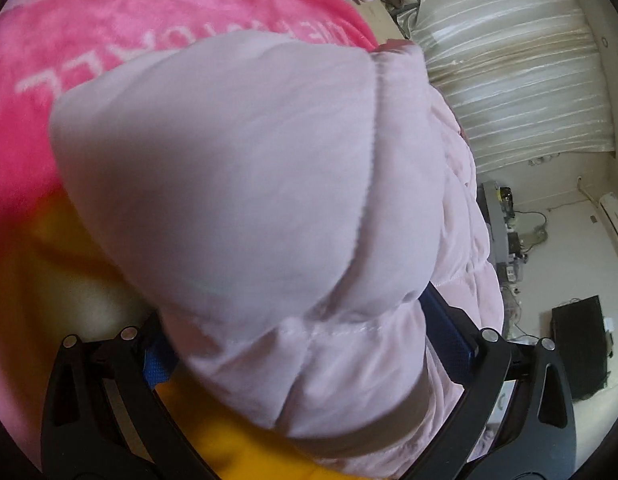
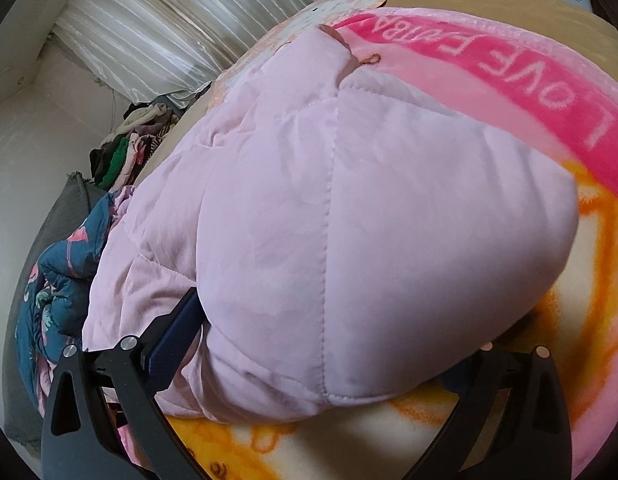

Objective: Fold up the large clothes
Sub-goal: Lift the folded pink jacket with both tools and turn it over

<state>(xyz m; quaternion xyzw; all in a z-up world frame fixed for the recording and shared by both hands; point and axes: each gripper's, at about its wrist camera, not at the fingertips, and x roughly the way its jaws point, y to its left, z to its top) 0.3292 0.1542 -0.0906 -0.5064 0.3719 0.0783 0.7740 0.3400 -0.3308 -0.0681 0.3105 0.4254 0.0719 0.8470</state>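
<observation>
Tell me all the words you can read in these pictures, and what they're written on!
"LOVE" stands in pale letters on the pink band of the blanket, seen upside down in the right wrist view.
A second word beside it starts "E" but is too blurred to read.
In the left wrist view the blanket shows upside-down letters, partly hidden by the pale pink quilted jacket; not readable.
The jacket shows no words.

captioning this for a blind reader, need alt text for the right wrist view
A puffy pale pink quilted jacket bulges between the right gripper and its black jaws, resting on a pink and yellow fleece blanket with white lettering. A heap of mixed clothes lies at the left, before white pleated curtains.
</observation>
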